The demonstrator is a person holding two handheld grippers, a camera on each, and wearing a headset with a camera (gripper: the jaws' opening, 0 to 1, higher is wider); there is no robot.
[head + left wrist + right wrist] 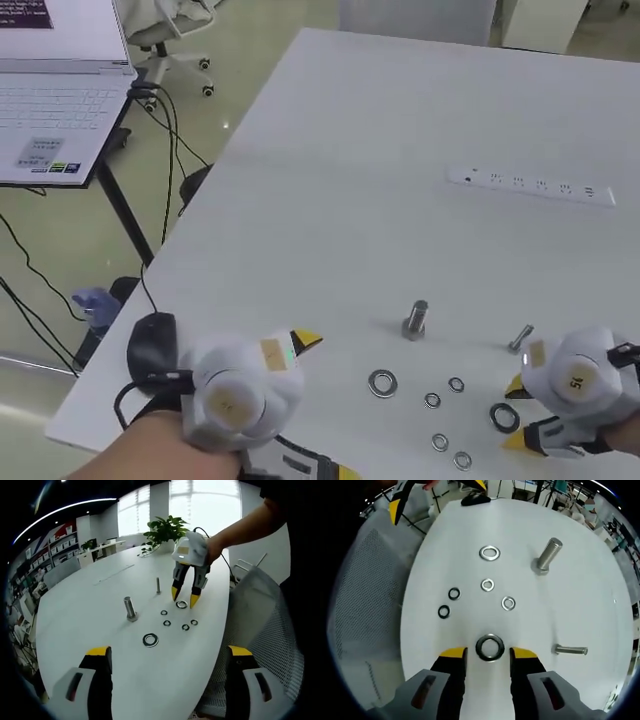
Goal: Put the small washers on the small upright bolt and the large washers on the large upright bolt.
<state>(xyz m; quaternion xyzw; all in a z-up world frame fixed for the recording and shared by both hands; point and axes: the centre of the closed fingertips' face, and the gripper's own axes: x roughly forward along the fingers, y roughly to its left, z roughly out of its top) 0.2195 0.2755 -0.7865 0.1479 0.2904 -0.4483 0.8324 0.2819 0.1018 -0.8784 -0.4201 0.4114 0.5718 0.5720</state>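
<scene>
A large upright bolt (416, 320) and a small upright bolt (520, 337) stand on the white table (330, 200). My right gripper (489, 653) is open, its yellow tips either side of a large washer (489, 647) that lies flat on the table. The left gripper view shows that right gripper (186, 598) tip-down over this washer (181, 604). A second large washer (382, 383) lies in front of the large bolt. Several small washers (432, 400) are scattered between the two large ones. My left gripper (169, 652) is open with nothing between its jaws, at the table's near left.
A white power strip (530, 185) lies further back on the right. A black mouse (152, 345) sits at the table's left edge beside my left gripper. A laptop (55, 110) stands on a side desk to the left. A mesh chair (260, 630) is near the table edge.
</scene>
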